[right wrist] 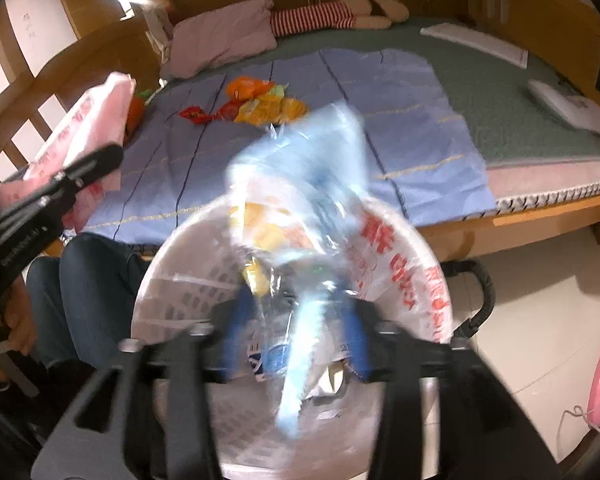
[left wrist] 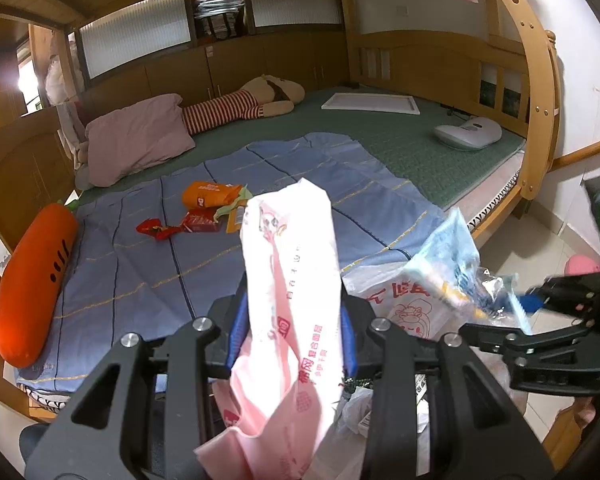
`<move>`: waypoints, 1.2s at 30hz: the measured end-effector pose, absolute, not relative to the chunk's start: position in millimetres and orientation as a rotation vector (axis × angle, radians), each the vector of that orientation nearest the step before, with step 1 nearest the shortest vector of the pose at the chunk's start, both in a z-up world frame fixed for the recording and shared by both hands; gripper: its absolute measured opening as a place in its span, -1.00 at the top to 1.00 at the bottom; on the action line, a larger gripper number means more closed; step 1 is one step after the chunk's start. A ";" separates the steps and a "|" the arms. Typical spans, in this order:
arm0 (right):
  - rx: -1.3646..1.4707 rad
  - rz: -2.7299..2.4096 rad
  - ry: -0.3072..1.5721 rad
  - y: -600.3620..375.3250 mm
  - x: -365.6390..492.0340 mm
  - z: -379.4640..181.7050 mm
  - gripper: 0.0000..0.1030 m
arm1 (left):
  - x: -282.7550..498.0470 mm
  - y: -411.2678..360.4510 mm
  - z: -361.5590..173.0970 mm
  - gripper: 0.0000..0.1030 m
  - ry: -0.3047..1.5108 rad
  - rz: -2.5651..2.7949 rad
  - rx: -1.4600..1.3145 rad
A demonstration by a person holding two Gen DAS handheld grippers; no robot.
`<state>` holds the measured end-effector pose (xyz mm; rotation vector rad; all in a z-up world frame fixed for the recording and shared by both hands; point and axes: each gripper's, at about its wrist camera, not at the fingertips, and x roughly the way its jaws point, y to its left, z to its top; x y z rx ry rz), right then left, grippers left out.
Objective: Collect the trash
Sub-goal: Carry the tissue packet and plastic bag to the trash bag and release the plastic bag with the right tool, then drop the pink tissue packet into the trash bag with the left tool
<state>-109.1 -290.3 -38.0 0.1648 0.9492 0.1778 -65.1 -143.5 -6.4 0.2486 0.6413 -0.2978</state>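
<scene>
Right wrist view: my right claw (right wrist: 296, 340) jaws apart, blue wrapper (right wrist: 300, 184) loose between them, above lined bin (right wrist: 404, 264) for drop. Left claw (left wrist: 290, 344) clamped on pink bag (left wrist: 288, 280), keeping liner mouth open.

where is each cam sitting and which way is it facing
Left wrist: on the left hand-held gripper, facing across the bed; its fingers clamp a pink bag; the right hand-held gripper shows at right.
Right wrist: on the right hand-held gripper, angled down over a lined bin, blue wrapper between its fingers; the person's legs show at left.
Shared: bed, pink bag, blue wrapper, snack wrappers.
</scene>
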 end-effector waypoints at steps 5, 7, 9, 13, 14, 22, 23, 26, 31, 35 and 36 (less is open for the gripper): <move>0.228 0.083 0.811 -317.4 -119.5 -12.2 -0.26 | -64.2 -144.6 -7.3 0.26 0.651 -0.310 0.245; 0.268 0.040 0.761 -330.0 -123.4 -3.7 -0.26 | -63.2 -145.9 -9.0 0.26 0.667 -0.333 0.240; 0.304 0.013 0.730 -340.6 -125.6 1.4 -0.26 | -60.6 -149.4 -15.2 0.26 0.724 -0.412 0.211; 0.350 -0.014 0.719 -352.4 -124.0 2.0 -0.26 | -53.7 -162.1 -38.0 0.09 0.923 -0.679 0.125; 0.351 -0.014 0.723 -352.5 -122.3 1.6 -0.26 | -54.2 -165.1 -43.3 0.01 0.953 -0.723 0.114; 0.341 -0.003 0.742 -348.1 -107.0 4.1 -0.31 | -41.9 -147.3 -39.6 -0.82 0.905 -0.679 0.067; 0.339 -0.001 0.744 -347.1 -104.8 4.2 -0.31 | -33.8 -136.3 -37.5 -0.82 0.892 -0.636 0.054; 0.314 0.023 0.763 -336.4 -85.4 7.8 -0.32 | -4.1 -101.8 -33.6 -0.82 0.856 -0.432 0.040; 0.221 0.116 0.810 -296.3 -31.6 12.8 -0.32 | 57.8 -9.1 -33.6 -0.81 0.819 -0.070 0.006; 0.146 0.209 0.855 -244.1 38.2 10.9 -0.32 | 98.1 57.1 -35.9 -0.81 0.829 0.073 -0.033; 0.138 0.221 0.860 -233.6 51.4 9.7 -0.32 | 105.7 66.6 -37.6 -0.81 0.828 0.087 -0.030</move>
